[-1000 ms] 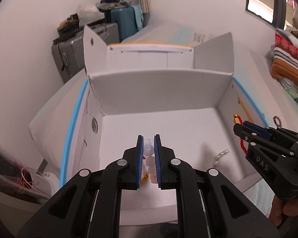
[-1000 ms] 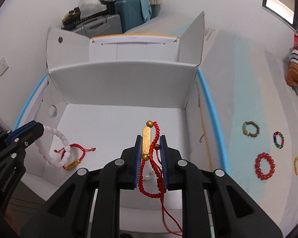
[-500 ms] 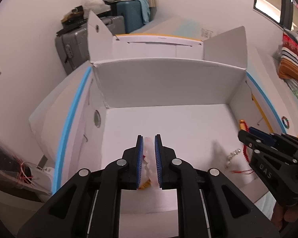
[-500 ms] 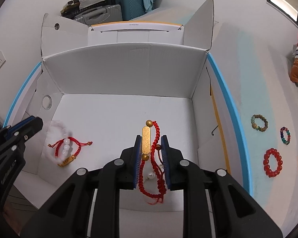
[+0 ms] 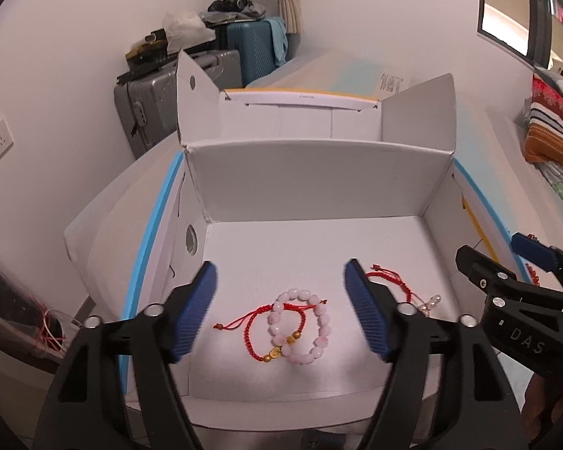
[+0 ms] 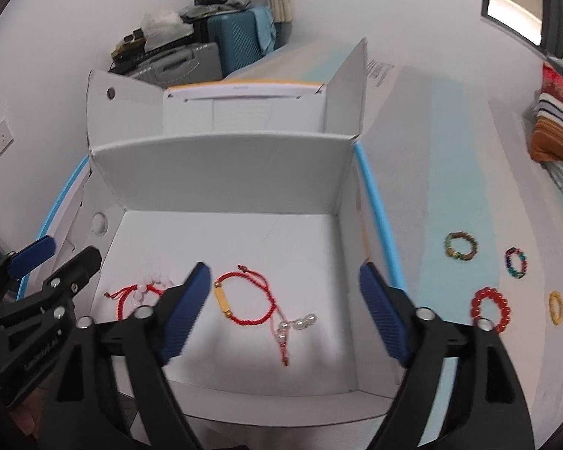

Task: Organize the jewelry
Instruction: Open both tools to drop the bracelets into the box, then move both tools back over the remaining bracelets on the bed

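Note:
An open white cardboard box (image 5: 319,187) (image 6: 225,176) lies ahead. My left gripper (image 5: 280,307) is open and empty above a pink bead bracelet (image 5: 315,341) and a red cord bracelet with gold beads (image 5: 259,341) on the box floor. My right gripper (image 6: 281,307) is open and empty above a red cord bracelet with a gold bar (image 6: 244,300) and a pearl cord bracelet (image 6: 292,328). The right gripper also shows in the left wrist view (image 5: 506,273), and the left gripper in the right wrist view (image 6: 60,262).
Several bead bracelets lie on the surface right of the box: red (image 6: 491,309), yellow (image 6: 555,307), brown-green (image 6: 461,246), dark multicolour (image 6: 516,262). Suitcases (image 5: 176,97) stand against the far wall. Folded striped cloth (image 5: 551,135) is at the right.
Both grippers opened and let go of their bracelets, which now lie on the box floor. Both grippers have drawn back a little.

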`<action>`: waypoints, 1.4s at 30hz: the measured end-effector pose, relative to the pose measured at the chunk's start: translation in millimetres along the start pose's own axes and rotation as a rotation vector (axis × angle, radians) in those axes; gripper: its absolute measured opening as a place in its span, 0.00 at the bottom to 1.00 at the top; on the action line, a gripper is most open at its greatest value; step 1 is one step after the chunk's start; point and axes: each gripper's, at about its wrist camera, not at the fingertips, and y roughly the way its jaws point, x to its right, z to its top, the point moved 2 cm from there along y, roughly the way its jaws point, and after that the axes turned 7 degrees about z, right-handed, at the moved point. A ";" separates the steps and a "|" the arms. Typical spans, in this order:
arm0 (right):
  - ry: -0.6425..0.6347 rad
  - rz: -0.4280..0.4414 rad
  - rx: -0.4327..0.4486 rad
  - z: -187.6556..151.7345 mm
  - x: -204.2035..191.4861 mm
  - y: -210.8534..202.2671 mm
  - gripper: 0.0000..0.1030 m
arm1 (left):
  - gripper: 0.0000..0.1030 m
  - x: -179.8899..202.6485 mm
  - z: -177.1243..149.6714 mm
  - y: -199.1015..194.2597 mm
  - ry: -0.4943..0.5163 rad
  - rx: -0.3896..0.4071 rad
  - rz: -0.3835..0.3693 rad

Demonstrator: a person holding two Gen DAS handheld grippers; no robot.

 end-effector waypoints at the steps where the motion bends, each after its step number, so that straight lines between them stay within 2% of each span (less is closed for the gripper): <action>1: 0.001 -0.006 0.007 1.2 2.1 -2.8 0.83 | 0.76 1.8 0.7 -3.3 0.000 0.009 -0.005; 2: 0.004 -0.011 0.014 1.9 4.6 -6.3 0.84 | 0.78 4.4 1.3 -6.4 0.002 0.015 -0.011; 4: 0.009 -0.018 0.026 3.0 10.1 -12.4 0.89 | 0.88 8.7 2.3 -11.6 0.004 0.025 -0.010; 7: 0.010 -0.046 0.062 3.9 19.2 -24.8 0.93 | 0.94 14.9 3.6 -19.7 0.010 0.046 0.012; 14: 0.027 -0.072 0.101 2.8 45.7 -50.2 0.93 | 0.95 36.6 5.5 -31.9 0.028 0.046 0.003; 22: 0.070 -0.105 0.128 -1.6 85.5 -79.3 0.93 | 0.95 73.0 8.8 -49.4 0.052 0.063 -0.055; 33: 0.148 -0.175 0.163 -13.4 160.5 -121.3 0.93 | 0.95 150.1 11.3 -80.5 0.131 0.122 -0.171; 42: 0.234 -0.254 0.176 -32.5 245.6 -149.4 0.93 | 0.95 231.6 5.3 -92.1 0.208 0.137 -0.258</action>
